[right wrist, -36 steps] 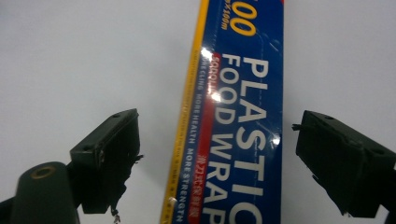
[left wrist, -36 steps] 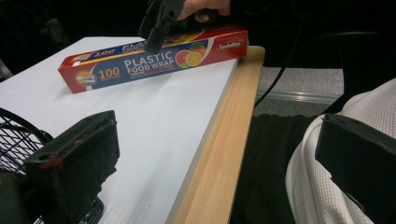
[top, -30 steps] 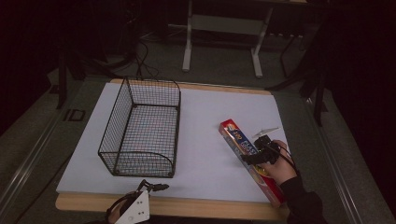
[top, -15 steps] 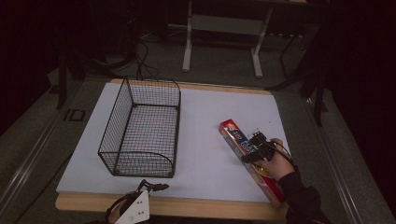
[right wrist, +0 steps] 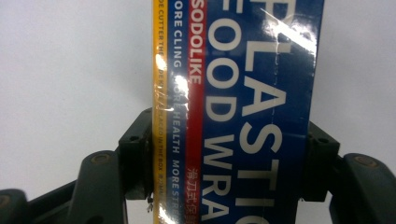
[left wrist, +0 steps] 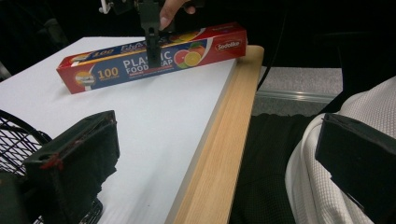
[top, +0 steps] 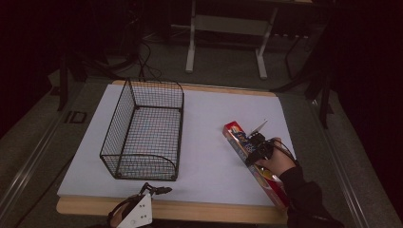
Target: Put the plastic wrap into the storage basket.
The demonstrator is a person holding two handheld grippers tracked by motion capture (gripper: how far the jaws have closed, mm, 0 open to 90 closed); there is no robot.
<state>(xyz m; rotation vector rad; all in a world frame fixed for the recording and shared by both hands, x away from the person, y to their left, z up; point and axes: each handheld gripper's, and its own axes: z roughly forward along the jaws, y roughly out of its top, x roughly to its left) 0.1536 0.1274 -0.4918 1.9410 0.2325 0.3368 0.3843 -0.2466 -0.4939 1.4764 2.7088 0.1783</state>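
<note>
**Right gripper closing on the plastic wrap box**

At the table's near edge, the left gripper point(top: 159, 190) rested with its jaws wide apart, holding nothing; in the left gripper view they framed the wooden table edge point(left wrist: 219, 140) and a white-sleeved arm point(left wrist: 322, 177). Just beyond it stood the black wire basket point(top: 142, 137), empty on the white table surface point(top: 209, 142).

To the right, the box of plastic food wrap point(top: 237, 137) lay flat on the white surface, running from the near right corner obliquely toward the centre, well apart from the basket. The right gripper point(top: 256, 149), which a second earlier had sat a little nearer along the box, had shifted slightly toward the box's far end and stood straddling it about mid-length. In the right gripper view the box point(right wrist: 238, 93) filled the space between the two jaws, each pad pressed against one long side.

This small shift along the box and the snug fit of the pads suggested that the grasp was made; the box had not been raised, as its underside met the table in the left gripper view point(left wrist: 154, 60). Lifting it toward the basket appeared to be the step due.
</note>
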